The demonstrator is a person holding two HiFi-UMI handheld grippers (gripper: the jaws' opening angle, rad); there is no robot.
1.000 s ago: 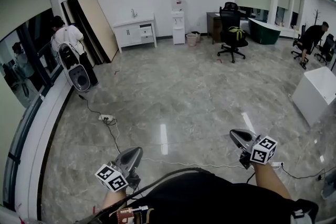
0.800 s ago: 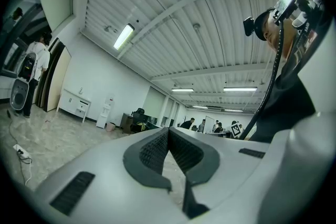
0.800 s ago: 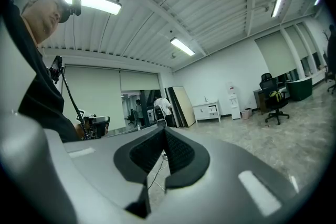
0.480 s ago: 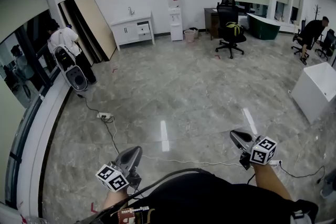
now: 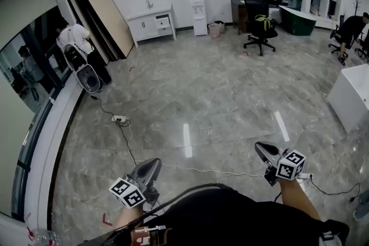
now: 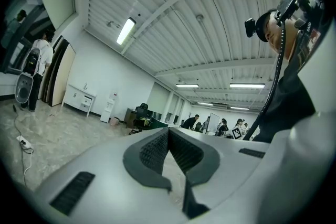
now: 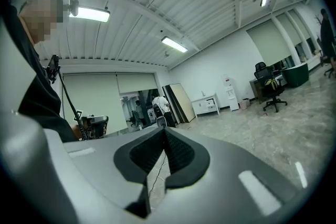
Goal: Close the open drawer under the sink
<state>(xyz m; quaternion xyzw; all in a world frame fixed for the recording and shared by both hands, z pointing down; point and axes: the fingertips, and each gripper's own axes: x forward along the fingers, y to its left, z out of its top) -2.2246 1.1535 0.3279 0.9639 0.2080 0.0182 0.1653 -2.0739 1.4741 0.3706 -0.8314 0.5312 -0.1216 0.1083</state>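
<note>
Now, item by item.

Floor [image 5: 219,83]: a wide marble stretch ahead of both your grippers.

Sink cabinet [image 5: 151,23]: against the far wall, well ahead of your left gripper [image 5: 153,164]. It looks hardly larger than a second ago, so your walk has only begun.

Open drawer [image 5: 164,22]: on the cabinet's right side, pulled out (small at this range).

Left gripper and right gripper [image 5: 259,147]: jaws together on each, nothing between them. Closing the drawer waits on your approach.

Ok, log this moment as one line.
left tool: shut, empty | right tool: shut, empty | sink cabinet: at far wall, out of reach | drawer: open, untouched
</note>
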